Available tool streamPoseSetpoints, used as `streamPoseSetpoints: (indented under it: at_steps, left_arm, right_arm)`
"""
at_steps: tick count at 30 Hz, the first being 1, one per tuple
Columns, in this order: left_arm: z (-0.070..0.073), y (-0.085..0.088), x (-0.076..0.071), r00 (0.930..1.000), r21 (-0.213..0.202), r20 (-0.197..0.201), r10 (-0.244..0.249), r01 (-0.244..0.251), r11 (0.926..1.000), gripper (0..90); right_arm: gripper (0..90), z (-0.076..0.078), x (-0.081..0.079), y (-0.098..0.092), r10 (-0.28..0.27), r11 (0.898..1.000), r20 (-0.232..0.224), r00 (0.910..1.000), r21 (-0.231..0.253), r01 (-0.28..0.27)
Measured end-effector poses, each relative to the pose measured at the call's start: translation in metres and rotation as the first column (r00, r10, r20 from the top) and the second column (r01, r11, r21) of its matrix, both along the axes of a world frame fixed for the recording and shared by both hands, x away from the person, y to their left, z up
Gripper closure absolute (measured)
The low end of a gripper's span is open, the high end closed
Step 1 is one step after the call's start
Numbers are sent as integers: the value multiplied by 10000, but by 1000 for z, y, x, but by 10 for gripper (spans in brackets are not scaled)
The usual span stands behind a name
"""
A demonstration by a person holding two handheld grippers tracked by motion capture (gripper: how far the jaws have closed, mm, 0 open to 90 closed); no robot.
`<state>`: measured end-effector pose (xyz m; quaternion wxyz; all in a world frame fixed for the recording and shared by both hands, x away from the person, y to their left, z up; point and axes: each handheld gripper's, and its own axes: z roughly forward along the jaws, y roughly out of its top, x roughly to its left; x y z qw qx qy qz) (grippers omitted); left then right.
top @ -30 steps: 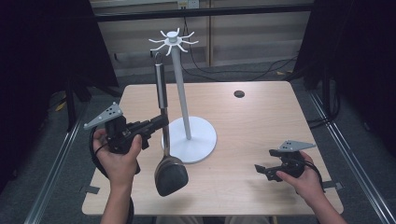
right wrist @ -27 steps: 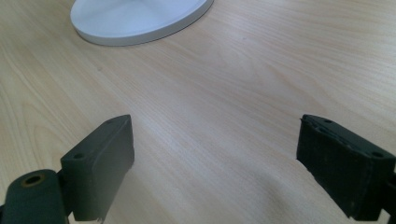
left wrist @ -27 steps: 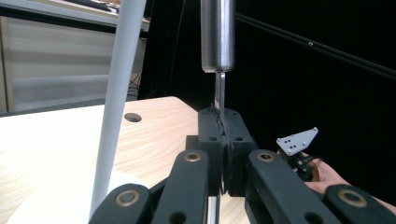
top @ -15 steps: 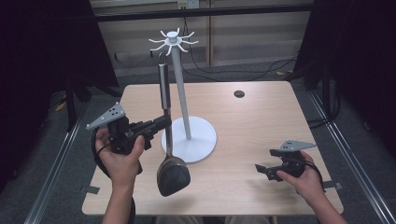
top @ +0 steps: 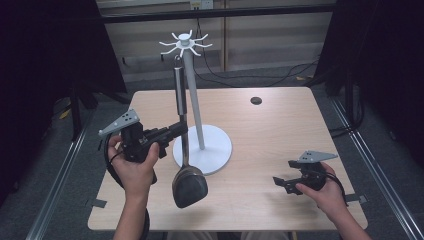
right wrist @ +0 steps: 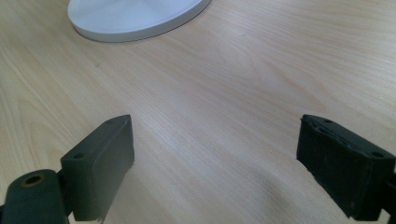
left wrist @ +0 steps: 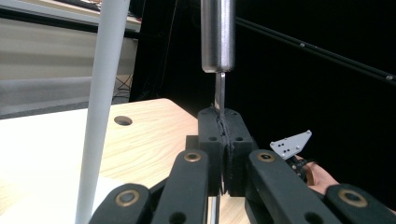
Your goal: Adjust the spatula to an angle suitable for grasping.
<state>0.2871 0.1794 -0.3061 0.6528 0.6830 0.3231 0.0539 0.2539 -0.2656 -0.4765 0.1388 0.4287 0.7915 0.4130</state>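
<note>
1. Gripping the thin metal shank of a ladle (top: 186,170), the left gripper (top: 176,131) has its jaws pressed together on it, as the left gripper view shows at the pinch (left wrist: 223,140).
2. The ladle stands upright, its steel handle (left wrist: 217,35) rising above the jaws and its dark bowl (top: 189,186) hanging below them over the near part of the table.
3. The ladle is just beside the white pole (top: 194,100) of a utensil stand, whose round white base (top: 212,150) sits on the table and whose hooked crown (top: 185,42) tops the pole.
4. The right gripper (top: 281,182) rests low at the table's near right, well apart from the stand; its jaws are spread wide with bare wood between them, and the stand's base (right wrist: 135,18) lies ahead.
5. The table (top: 280,130) is pale wood grain with rounded corners and a small dark round hole (top: 256,100) near its far edge.
6. The room around it is dark, with black drapes at both sides, a grey floor, a metal rail (top: 55,180) along the left, and cables (top: 280,75) trailing behind the table.
</note>
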Motion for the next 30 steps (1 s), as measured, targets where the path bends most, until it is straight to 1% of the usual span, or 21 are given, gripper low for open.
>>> streamPoseSetpoints:
  at_steps: [1, 2, 6, 10, 12, 16, 19, 20, 21, 23, 24, 27, 30]
  left_arm:
    - [-1, -1, 1, 10000, -17, -20, -22, 22, 10000, 886]
    - [-1, 0, 2, 10000, 92, -43, -29, 29, 10000, 886]
    - [-3, -1, 4, 10000, -41, -62, -30, 30, 10000, 886]
    - [-4, -2, 7, 9999, -58, -112, 8, -9, 10000, 885]
    - [-5, -3, 9, 10000, -83, -74, -62, 62, 9999, 885]
    - [-6, -3, 12, 10000, 50, -22, -43, 43, 10000, 884]
    - [-7, -4, 13, 10000, -38, -53, 17, -17, 10000, 882]
    - [-7, -4, 14, 10000, 60, -27, -32, 32, 10000, 881]
    - [-7, -5, 14, 10000, 42, -22, 14, -14, 10000, 881]
    - [-8, -5, 15, 10000, 132, 22, -27, 26, 9999, 881]
    - [-8, -5, 16, 10000, 25, 17, -38, 38, 10000, 881]
    - [-9, -5, 18, 10000, 131, 28, -11, 11, 9999, 878]
    - [-10, -5, 20, 10000, -14, -9, -43, 43, 10000, 875]
  right_arm:
    - [110, 0, 0, 0, -9, 10000, 25, 10000, -20, 9]
    - [110, 0, 0, 0, -13, 10000, 13, 10000, -2, 13]
    - [110, 1, 0, -1, 5, 10000, 20, 10000, 5, -5]
    - [110, 1, 0, -1, -9, 10000, 18, 10000, 35, 9]
    - [110, 1, 0, -1, 8, 10000, 14, 10000, 14, -8]
    - [110, 0, 0, 0, 23, 10000, 26, 10000, 1, -23]
    - [110, 0, 0, -1, 30, 10000, 25, 10000, 5, -30]
    - [110, 0, 0, -1, 41, 10000, 7, 10000, 19, -41]
    - [110, 0, 0, -1, 39, 10000, 16, 10000, 21, -39]
    - [110, 0, 0, -1, 37, 10000, 2, 10000, 7, -37]
    - [110, -1, 0, -1, 26, 10000, -1, 10000, 21, -26]
    - [110, -1, 0, -1, 20, 10000, 1, 10000, -7, -20]
    - [110, -1, 0, 0, 55, 10000, 29, 10000, -4, -55]
